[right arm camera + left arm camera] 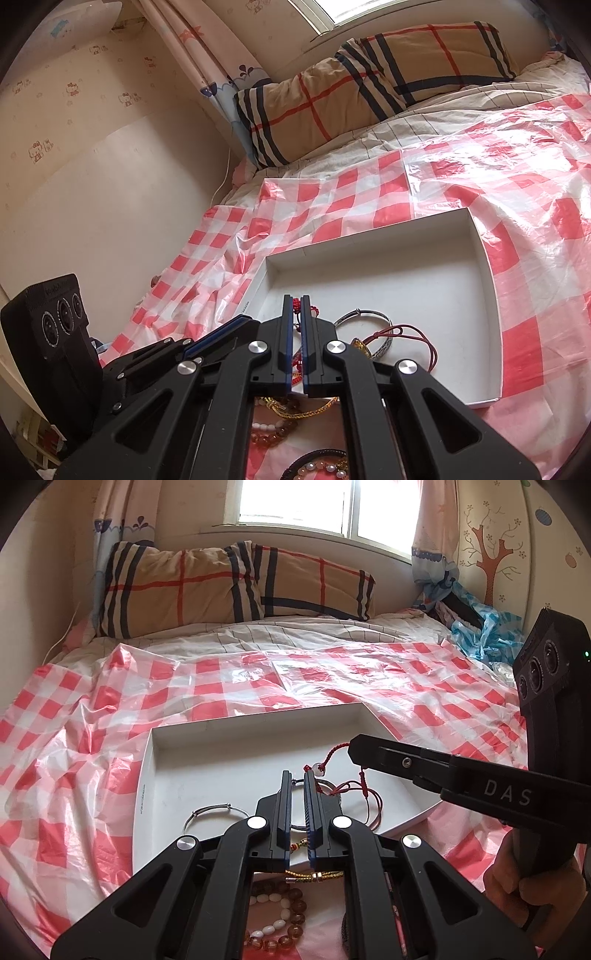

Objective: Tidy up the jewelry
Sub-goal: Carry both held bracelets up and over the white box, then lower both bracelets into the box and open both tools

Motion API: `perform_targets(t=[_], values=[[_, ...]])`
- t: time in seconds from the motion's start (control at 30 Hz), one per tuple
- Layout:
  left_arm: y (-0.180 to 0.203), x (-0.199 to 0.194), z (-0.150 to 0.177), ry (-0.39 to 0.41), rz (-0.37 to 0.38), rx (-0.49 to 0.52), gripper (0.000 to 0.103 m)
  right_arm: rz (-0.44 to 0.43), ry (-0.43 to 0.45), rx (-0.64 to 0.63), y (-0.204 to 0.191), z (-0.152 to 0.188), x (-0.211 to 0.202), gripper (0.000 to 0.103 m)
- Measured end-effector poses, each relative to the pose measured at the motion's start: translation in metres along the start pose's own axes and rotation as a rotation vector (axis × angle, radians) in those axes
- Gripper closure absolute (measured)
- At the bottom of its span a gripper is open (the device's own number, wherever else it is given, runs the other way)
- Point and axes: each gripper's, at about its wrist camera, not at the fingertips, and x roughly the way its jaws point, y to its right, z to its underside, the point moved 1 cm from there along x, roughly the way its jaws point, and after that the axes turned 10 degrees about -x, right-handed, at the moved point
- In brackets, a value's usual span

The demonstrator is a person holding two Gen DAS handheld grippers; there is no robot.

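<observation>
Plainly clenched on the red cord (pixel 410 328): right gripper (pixel 295 300), cord trailing over the silver bangle (pixel 382 349) at the near end of the white tray (pixel 369 236). Left gripper (pixel 298 774) clamped too, on what cannot tell. Could snag and drag the bangle out over the low rim if lifted fast. Open room far and left inside.

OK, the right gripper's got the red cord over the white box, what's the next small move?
Probably open the right gripper to drop the red cord into the white box: its jaws pinch the cord above the box floor, where its other end already lies.
</observation>
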Motion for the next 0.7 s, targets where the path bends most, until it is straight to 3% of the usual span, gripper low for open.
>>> perform_targets(t=[0.7], values=[[-0.0055, -0.0013, 0.0077, 0.008, -0.049, 0.02, 0.086, 0.015, -0.025, -0.003, 0.0004, 0.0037, 0.0112, 0.099]])
